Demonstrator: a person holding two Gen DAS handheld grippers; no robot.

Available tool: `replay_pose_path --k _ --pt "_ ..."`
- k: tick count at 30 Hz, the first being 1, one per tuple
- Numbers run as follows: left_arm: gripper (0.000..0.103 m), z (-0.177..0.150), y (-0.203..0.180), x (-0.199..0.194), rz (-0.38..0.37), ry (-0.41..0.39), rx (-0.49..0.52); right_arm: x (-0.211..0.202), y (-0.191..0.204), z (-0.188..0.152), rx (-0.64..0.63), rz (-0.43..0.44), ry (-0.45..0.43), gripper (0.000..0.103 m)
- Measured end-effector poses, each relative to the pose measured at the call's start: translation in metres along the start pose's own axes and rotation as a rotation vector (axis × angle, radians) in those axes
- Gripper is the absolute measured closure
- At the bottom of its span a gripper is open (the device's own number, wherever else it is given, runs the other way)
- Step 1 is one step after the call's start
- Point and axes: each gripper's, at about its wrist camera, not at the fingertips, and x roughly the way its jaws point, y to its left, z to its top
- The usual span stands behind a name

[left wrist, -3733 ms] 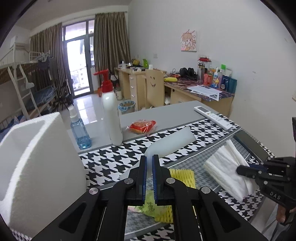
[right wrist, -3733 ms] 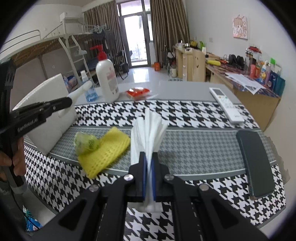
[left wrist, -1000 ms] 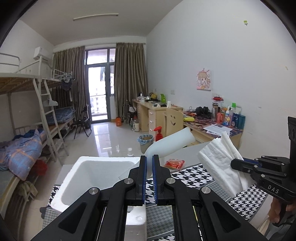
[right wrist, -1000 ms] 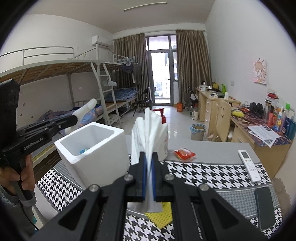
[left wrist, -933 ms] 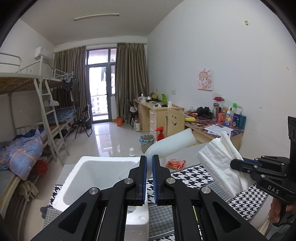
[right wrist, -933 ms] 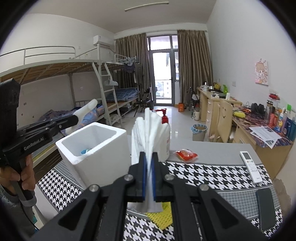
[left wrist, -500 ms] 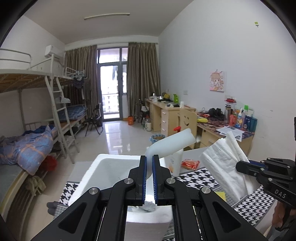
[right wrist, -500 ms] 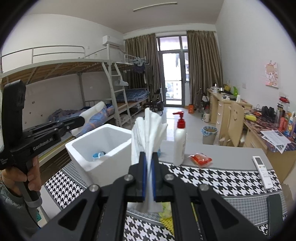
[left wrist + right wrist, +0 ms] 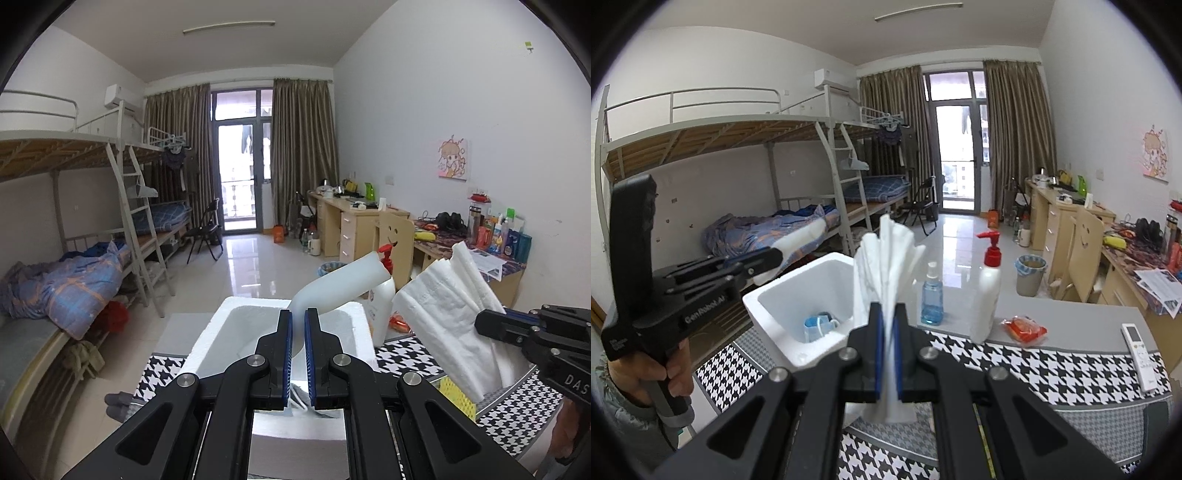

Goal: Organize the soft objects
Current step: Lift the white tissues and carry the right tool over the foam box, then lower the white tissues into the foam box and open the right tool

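Observation:
My left gripper is shut on a white foam sheet and holds it up above the open white foam box. In the right wrist view the left gripper hangs left of and above the box, with the foam sheet sticking out. My right gripper is shut on a stack of white tissues, held up just right of the box. The tissues and right gripper also show in the left wrist view. A blue face mask lies inside the box.
A white pump bottle, a blue spray bottle and a red snack packet stand behind the box on the houndstooth-covered table. A remote lies at the right. A yellow foam net lies below the tissues.
Both grippers have risen and swung left with their loads since the table-level frames. In the last second the box has come closer and more centred under the left gripper.

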Motion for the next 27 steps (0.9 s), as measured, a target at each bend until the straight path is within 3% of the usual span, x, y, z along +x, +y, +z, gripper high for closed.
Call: replay_pose_path --k 25,26,27 --pt "0.092 -0.014 0.022 0.045 0.009 0.100 -0.030 0.011 0.000 0.004 0.003 -0.021 0.014 0.095" --pt "0.083 -0.013 0.023 0.045 0.011 0.100 -0.033 0.011 0.000 0.004 0.002 -0.020 0.014 0.095" --pt "0.063 -0.013 0.025 0.044 0.012 0.099 -0.038 0.011 0.000 0.004 0.002 -0.020 0.014 0.095"
